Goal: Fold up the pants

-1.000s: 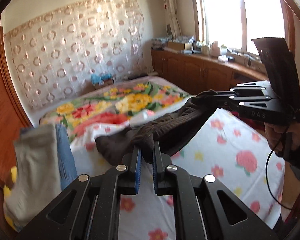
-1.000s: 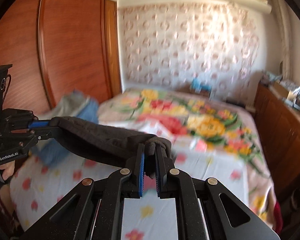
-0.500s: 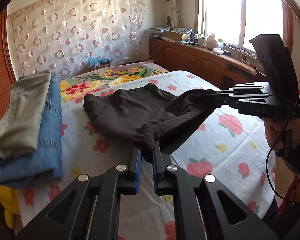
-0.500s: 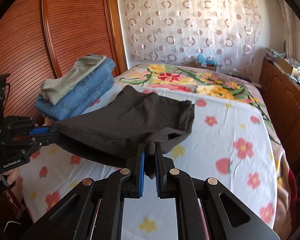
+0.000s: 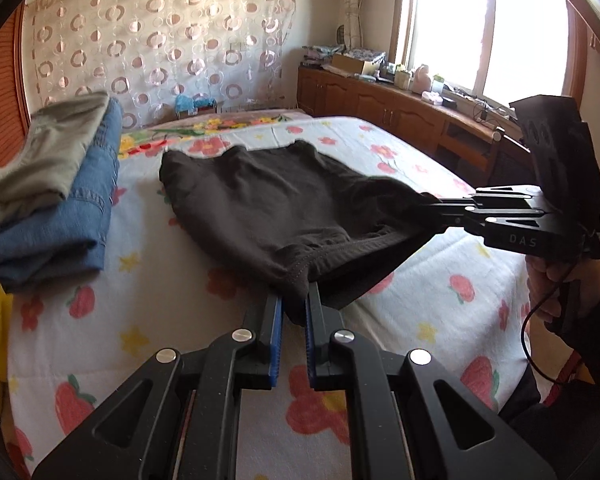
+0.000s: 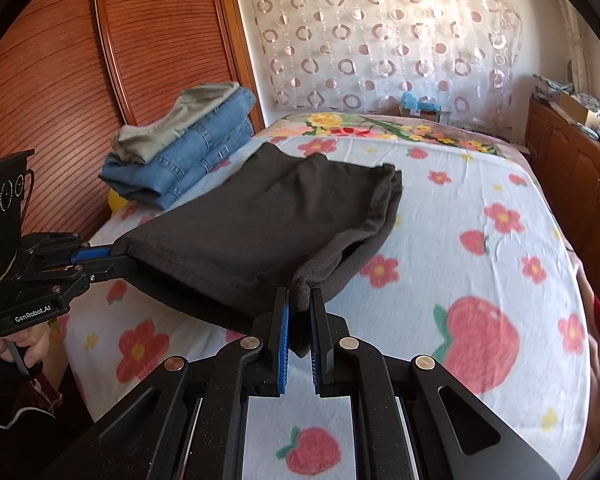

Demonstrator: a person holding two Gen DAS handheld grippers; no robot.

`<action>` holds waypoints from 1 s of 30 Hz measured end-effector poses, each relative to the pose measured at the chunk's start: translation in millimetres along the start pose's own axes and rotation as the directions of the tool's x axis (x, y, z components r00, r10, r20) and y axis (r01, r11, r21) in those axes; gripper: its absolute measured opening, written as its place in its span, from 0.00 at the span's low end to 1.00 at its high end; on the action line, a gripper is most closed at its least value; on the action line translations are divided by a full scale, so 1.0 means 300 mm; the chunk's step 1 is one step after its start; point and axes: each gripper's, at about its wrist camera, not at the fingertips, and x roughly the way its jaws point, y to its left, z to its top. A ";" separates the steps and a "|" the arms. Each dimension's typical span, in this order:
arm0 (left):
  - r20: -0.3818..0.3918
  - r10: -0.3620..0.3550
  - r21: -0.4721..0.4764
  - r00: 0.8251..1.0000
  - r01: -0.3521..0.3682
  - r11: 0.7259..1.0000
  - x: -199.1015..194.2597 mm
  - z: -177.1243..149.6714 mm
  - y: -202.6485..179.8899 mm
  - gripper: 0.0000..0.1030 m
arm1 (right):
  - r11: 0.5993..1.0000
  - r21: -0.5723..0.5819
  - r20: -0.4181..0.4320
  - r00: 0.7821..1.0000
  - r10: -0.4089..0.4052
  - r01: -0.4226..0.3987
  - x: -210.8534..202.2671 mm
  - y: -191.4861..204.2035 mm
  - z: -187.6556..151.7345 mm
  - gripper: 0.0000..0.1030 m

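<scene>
Both claws have sunk, draping the black pants (image 5: 284,204) onto the bed (image 5: 172,300) toward twelve o'clock; left claw (image 5: 294,312) and right claw (image 6: 299,320) stay clamped on the near corners. Keep that edge taut and level while lowering.

Bed: a wide bed (image 6: 500,240) fills the room, spread with a pale sheet printed with red flowers and strawberries.
Far wall: a sheer curtain (image 6: 380,40) with ring patterns hangs behind the head of the bed.
Left side: a wardrobe (image 6: 60,80) of reddish ribbed wood stands hard against the bed.
Right side: low wooden cabinets (image 5: 380,100) run under the window (image 5: 480,28), their top cluttered with boxes and small items.
Light: strong daylight pours through the window, washing out the glass.
</scene>
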 end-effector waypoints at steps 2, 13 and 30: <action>-0.022 -0.003 -0.007 1.000 0.003 1.000 0.022 -0.015 0.003 0.10 | 1.000 0.001 -0.019 1.000 -0.001 0.001 0.017 -0.006 -0.013 0.08; -0.085 -0.002 -0.031 0.996 -0.001 1.000 0.078 -0.066 -0.001 0.11 | 1.000 0.014 -0.061 0.998 -0.013 0.014 0.069 -0.034 -0.025 0.09; -0.074 -0.002 -0.072 0.997 -0.003 0.997 0.078 -0.091 0.022 0.22 | 0.999 0.042 -0.047 0.999 -0.007 0.009 0.063 -0.036 -0.090 0.09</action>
